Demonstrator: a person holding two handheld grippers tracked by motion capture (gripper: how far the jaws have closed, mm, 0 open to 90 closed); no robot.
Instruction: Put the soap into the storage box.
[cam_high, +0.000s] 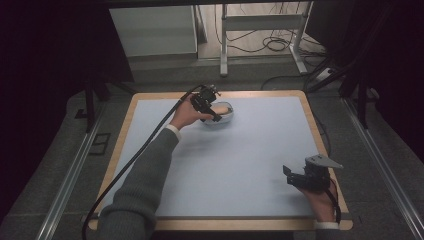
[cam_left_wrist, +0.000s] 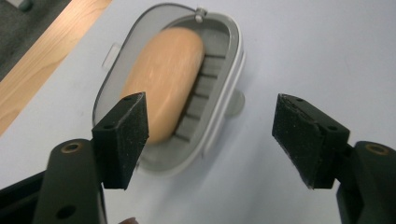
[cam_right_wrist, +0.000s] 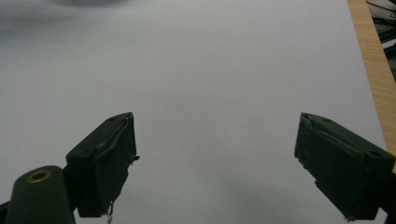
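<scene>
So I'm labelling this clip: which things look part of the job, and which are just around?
In play:
soap
soap dish
left gripper, jaws open over the dish

Just around:
right gripper, open over bare mat
mat
metal frame and cables beyond the table

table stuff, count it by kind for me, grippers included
grippers: 2, left gripper and right gripper, both open
soap dish: 1, grey soap dish
soap bar: 1, tan soap bar lying in the dish
total: 4
</scene>
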